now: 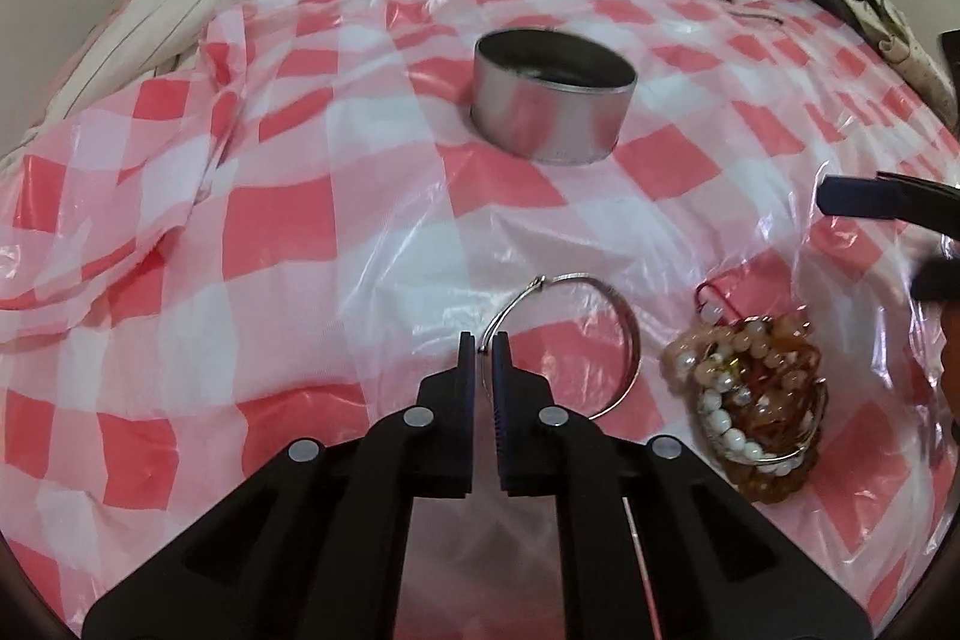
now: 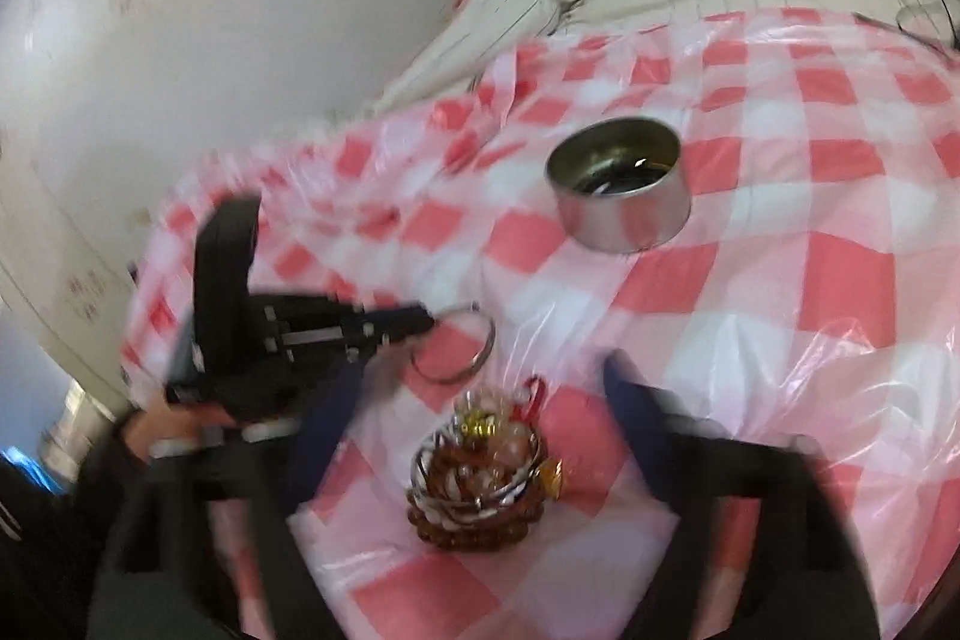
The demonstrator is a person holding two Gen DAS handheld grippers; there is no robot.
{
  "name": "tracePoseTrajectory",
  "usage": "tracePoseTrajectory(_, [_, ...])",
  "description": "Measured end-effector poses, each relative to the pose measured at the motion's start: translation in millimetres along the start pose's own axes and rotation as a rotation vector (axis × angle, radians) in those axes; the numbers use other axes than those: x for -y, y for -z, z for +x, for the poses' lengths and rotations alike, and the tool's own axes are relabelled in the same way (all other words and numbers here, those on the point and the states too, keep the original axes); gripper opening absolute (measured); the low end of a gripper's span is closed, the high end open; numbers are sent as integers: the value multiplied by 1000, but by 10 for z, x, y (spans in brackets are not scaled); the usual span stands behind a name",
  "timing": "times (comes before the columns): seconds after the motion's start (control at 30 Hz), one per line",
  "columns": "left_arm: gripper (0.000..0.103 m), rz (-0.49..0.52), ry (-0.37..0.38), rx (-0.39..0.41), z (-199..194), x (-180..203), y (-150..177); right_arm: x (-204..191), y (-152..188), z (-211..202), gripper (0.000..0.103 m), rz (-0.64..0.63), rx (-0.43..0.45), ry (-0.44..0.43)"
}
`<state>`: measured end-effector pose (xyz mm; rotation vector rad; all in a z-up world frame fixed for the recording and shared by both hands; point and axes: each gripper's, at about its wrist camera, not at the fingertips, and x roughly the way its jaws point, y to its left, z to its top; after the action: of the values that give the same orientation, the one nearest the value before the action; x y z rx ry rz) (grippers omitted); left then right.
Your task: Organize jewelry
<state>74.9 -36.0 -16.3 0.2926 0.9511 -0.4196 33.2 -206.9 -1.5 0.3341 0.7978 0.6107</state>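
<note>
The left gripper [image 1: 483, 347] is clamped on the rim of the thin silver metal bangle [image 1: 624, 334], which lies on the red-and-white checked plastic sheet [image 1: 288, 220] spread over the bed. It's a plain open hoop with a small clasp at its far side. Over to the right gripper [image 2: 474, 388]: jaws spread wide, nothing between the pads, poised just above the heap of beaded bracelets [image 2: 480, 484]. That heap sits on the sheet just beside the bangle: amber-brown beads, white pearl-like strands, a bit of gold and a red cord loop on top. Further out, well apart from both, stands the round silver metal tin [image 1: 555, 97], lid off. Something dark and shiny lies in its bottom, too small to make out.
</note>
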Motion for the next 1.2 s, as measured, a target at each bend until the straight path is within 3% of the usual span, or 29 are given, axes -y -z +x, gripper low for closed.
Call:
tracePoseTrajectory(0.13, [5, 0, -3, -11, 23, 0, 9, -337, 180, 278, 81, -247, -113, 95])
tracePoseTrajectory(0.2, [5, 2, -4, -11, 28, 5, 8, -331, 278, 467, 72, -277, -186, 139])
tracePoseTrajectory(0.27, [5, 4, -6, -14, 33, 11, 8, -224, 308, 586, 68, -216, -235, 124])
tracePoseTrajectory(0.47, [6, 1, -7, -15, 34, 18, 12, -106, 244, 422, 68, -127, -170, 16])
tracePoseTrajectory(0.6, [6, 3, -7, -16, 36, 15, 12, -70, 221, 442, 73, -85, -194, 44])
tracePoseTrajectory(0.77, [6, 8, -8, -19, 55, 22, 16, -145, 168, 334, 72, -118, -137, 55])
tracePoseTrajectory(0.87, [6, 7, -8, -20, 61, 25, 16, -223, 222, 400, 56, -183, -168, 88])
tracePoseTrajectory(0.93, [6, 8, -8, -20, 61, 24, 17, -228, 245, 447, 38, -212, -179, 125])
tracePoseTrajectory(0.97, [6, 8, -9, -21, 63, 24, 17, -214, 239, 447, 18, -208, -177, 127])
tracePoseTrajectory(1.0, [6, 8, -9, -21, 64, 23, 17, -199, 221, 426, 4, -205, -172, 131])
tracePoseTrajectory(1.2, [6, 8, -8, -21, 65, 22, 16, -222, 157, 249, 2, -204, -97, 84])
